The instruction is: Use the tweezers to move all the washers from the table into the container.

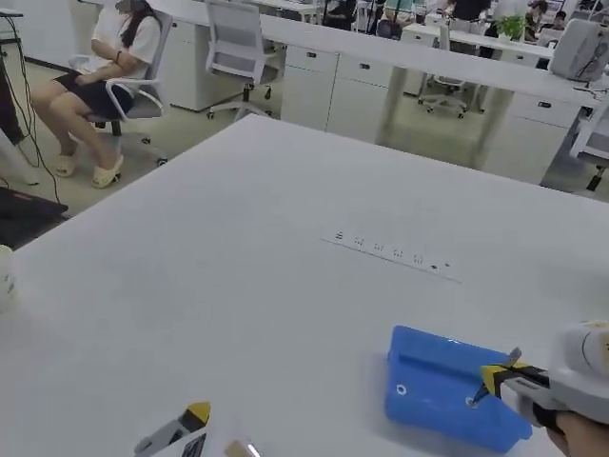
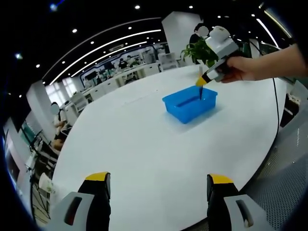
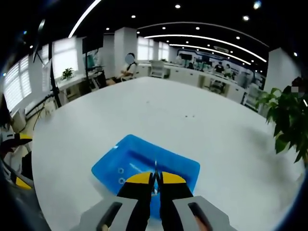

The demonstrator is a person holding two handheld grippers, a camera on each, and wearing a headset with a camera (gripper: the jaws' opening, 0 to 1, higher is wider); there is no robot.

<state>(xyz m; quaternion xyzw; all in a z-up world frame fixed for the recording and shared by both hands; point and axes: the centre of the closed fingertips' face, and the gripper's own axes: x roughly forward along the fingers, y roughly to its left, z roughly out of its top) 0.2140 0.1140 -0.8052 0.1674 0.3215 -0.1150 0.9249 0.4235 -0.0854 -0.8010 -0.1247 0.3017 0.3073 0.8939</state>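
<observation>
Grips the tweezers (image 3: 155, 167) in the right hand-held gripper (image 3: 155, 179), jaws pinched shut on them, tips pointing down inside the blue container (image 3: 139, 147). Finds two washers (image 3: 120, 171) lying flat on the container floor, just beside each other, left of the tips in the right gripper view. Cannot tell whether the tips pinch a washer. Rests the container on the white bench (image 1: 238, 286). Holds the left hand-held gripper (image 2: 159, 179) open, jaws wide apart, above bare bench, well apart from the container.
</observation>
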